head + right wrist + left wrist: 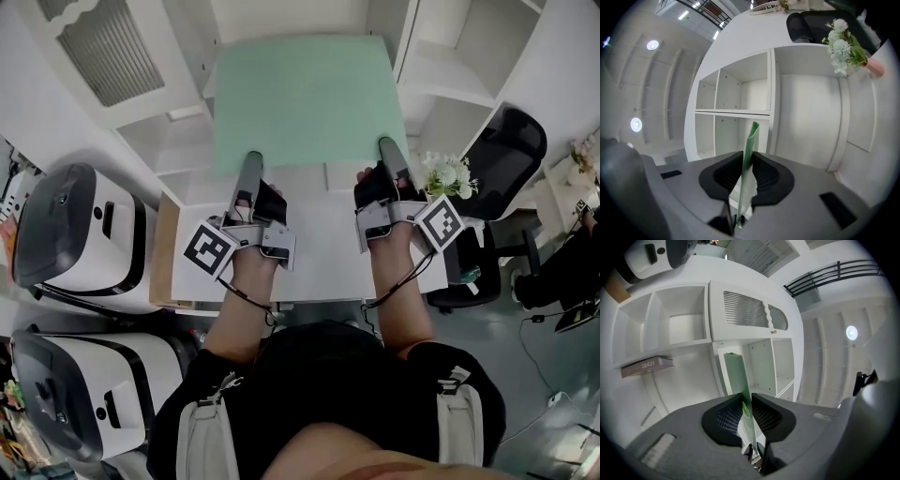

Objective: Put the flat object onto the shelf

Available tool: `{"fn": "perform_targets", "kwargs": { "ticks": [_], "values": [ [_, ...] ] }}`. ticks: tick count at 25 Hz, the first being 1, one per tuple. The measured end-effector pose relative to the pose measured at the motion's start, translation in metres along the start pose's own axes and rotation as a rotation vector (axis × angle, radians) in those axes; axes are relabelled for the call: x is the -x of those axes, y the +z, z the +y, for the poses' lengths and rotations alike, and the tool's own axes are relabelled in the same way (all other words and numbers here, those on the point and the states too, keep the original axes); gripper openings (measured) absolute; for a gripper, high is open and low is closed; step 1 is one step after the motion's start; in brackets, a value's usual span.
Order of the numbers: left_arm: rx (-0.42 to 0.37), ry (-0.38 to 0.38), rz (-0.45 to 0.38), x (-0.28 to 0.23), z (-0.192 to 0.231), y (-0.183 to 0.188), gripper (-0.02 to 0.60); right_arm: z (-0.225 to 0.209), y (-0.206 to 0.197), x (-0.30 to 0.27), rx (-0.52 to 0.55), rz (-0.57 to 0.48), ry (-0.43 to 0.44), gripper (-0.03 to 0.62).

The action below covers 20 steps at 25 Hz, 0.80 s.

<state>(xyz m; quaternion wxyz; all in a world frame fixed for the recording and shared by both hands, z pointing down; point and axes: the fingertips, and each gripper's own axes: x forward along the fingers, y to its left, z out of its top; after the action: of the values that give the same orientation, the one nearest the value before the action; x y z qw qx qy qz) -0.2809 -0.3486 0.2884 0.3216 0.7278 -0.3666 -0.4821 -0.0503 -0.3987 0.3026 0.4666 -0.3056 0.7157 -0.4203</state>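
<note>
A flat pale-green board (300,98) is held up level in front of me, over the white shelf unit (441,70). My left gripper (251,161) is shut on its near edge at the left, and my right gripper (389,148) is shut on the near edge at the right. In the left gripper view the board (739,376) runs edge-on between the jaws of the left gripper (746,401), toward open shelf compartments (684,324). In the right gripper view the board (751,140) stands edge-on in the right gripper (749,161), with shelf compartments (736,93) behind it.
A white table (319,258) lies under my hands. A book (647,365) lies on one shelf. White flowers in a vase (448,173) stand to the right, beside a black office chair (506,150). Two white and grey machines (75,234) stand at the left.
</note>
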Motion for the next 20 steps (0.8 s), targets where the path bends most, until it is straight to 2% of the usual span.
{"fn": "perform_targets", "kwargs": {
  "ticks": [7,17,20],
  "values": [
    [0.049,0.041,-0.011,0.002,0.004,0.001,0.063,-0.003,-0.001,-0.002,-0.064,-0.010,-0.037,0.066],
    [0.053,0.100,-0.023,-0.011,0.002,0.007,0.064,-0.008,0.002,-0.011,-0.127,-0.040,-0.106,0.066],
    [0.052,0.143,-0.031,-0.012,0.006,0.008,0.072,-0.009,0.002,-0.014,-0.128,-0.045,-0.126,0.064]
  ]
}}
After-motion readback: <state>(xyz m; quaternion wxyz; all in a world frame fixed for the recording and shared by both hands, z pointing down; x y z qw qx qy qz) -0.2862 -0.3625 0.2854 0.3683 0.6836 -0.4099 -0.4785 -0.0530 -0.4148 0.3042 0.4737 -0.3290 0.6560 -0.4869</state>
